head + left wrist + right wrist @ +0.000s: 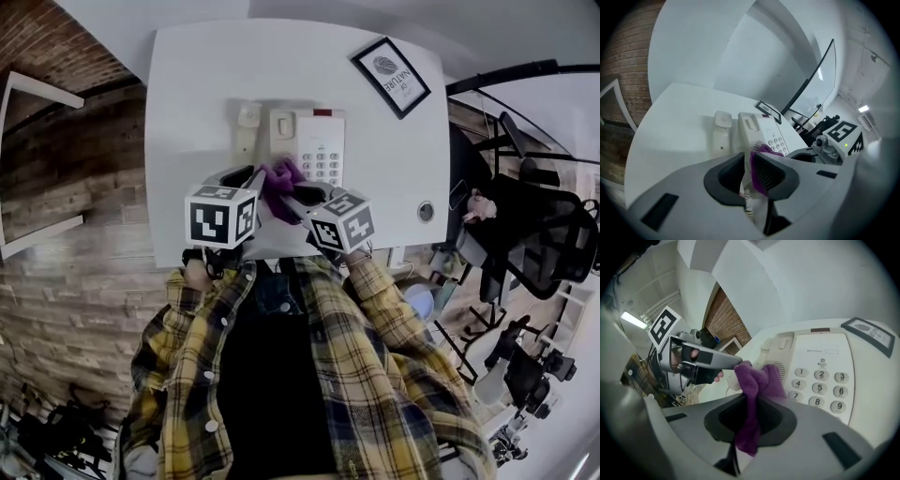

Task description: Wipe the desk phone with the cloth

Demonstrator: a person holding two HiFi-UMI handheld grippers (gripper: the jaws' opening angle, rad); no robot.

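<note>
A cream desk phone sits mid-desk. Its handset lies off the cradle on the table, left of the base. A purple cloth hangs bunched over the phone's near left corner, and both grippers hold it. My left gripper is shut on one end, where a white label shows. My right gripper is shut on the other end, the cloth trailing down through its jaws. The two grippers nearly touch.
A black-framed picture lies at the desk's far right. A round cable grommet is near the right front edge. An office chair stands to the right, a brick wall to the left.
</note>
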